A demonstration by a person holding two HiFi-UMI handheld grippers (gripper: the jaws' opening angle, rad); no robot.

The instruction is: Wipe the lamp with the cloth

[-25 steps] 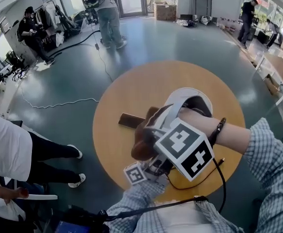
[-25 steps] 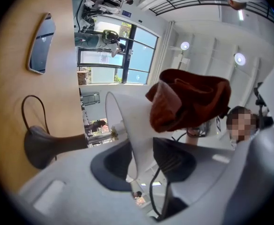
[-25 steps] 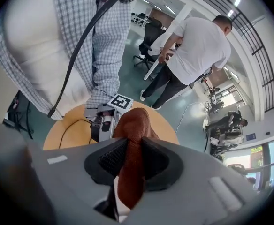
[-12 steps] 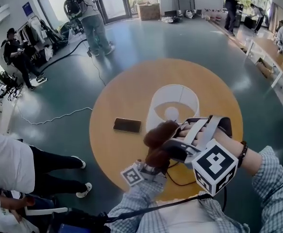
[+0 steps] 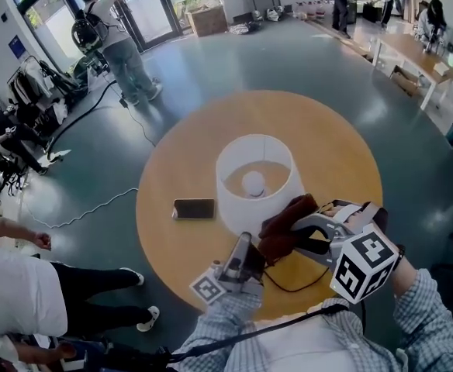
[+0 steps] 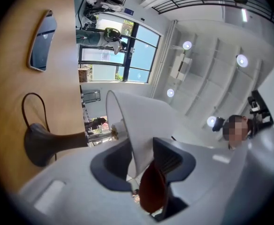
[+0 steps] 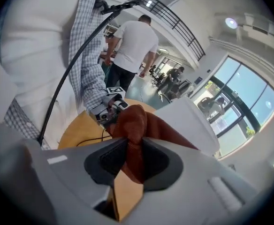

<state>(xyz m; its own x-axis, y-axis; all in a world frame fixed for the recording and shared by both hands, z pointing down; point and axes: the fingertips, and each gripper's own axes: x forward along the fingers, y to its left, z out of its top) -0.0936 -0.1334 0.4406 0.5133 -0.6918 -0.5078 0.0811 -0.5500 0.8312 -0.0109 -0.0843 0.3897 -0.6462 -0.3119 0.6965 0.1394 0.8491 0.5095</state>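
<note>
Left gripper view first: the left gripper (image 6: 144, 154) has its jaws pinched on the lower rim of the lamp's white tapered fabric shade (image 6: 130, 118), and the thin wall runs straight between the two pads. I read this as a steadying hold, so the light lamp does not swivel or tip while it is rubbed. Beyond the shade, the dark flared lamp base (image 6: 36, 144) stands on the round pale-wood table (image 6: 15, 78). A fold of the rust-brown cloth (image 6: 151, 191) shows just below the pinch (whether it touches a pad I cannot tell).

Right gripper view: the right gripper (image 7: 130, 156) is clamped on that cloth. The cloth is bunched thick between the pads, and a loose lobe stands out ahead of the tips. I would want that free lobe as the wiping face. It sits against or just beside the shade's outer wall, close to the left gripper.

Head view: the lamp stands upright near the middle of the table, and its bulb (image 5: 253, 181) is visible down through the open top. Both grippers come at it from the near side, the left one under the rim and the right one bringing the cloth to the shade's lower right. A flat black phone (image 5: 194, 208) lies to the left of the lamp, apart from it and, I judge, clear of the wiping path. The work looks to be on the near wall.
</note>
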